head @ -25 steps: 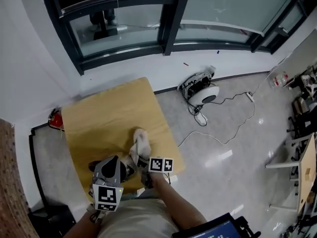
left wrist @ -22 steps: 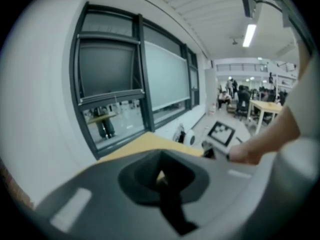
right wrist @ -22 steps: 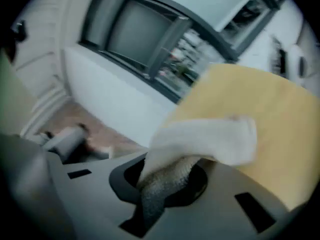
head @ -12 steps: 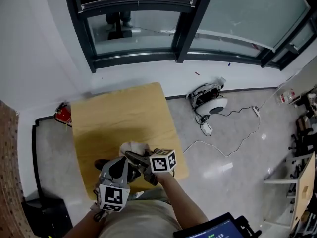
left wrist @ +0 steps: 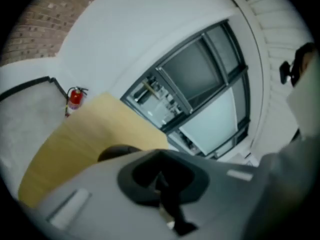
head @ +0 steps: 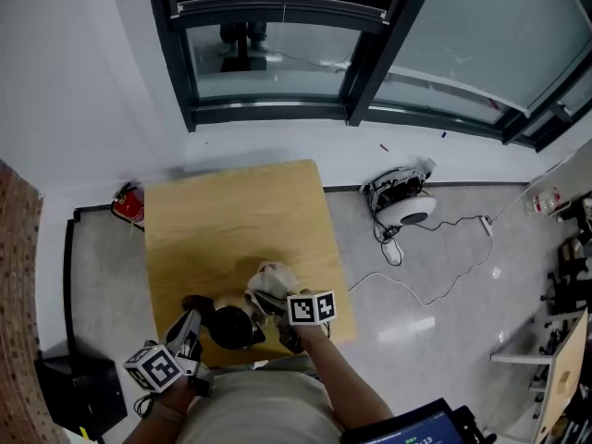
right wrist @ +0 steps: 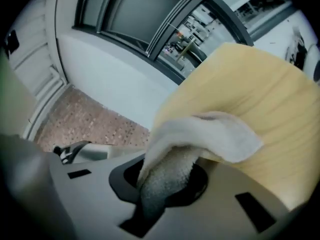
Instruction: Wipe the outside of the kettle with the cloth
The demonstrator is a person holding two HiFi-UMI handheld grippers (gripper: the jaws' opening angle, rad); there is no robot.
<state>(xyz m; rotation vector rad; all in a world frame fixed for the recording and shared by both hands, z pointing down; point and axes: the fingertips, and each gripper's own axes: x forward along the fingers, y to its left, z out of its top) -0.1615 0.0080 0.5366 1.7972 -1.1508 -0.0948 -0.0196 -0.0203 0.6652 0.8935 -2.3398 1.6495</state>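
Note:
A black kettle stands near the front edge of the wooden table. My right gripper is just right of it and shut on a white cloth, which bunches up beyond the jaws. In the right gripper view the cloth is pinched in the right gripper and droops over the table. My left gripper is at the kettle's left, by its dark handle. In the left gripper view the left gripper looks shut with nothing in it; a dark part of the kettle shows just beyond.
A red fire extinguisher stands on the floor at the table's far left corner. A white device with trailing cables lies on the floor to the right. A black box is at the lower left. Dark window frames run behind.
My left gripper has pulled back to the lower left from over the kettle, which now shows. The right gripper stays beside the kettle with the cloth.

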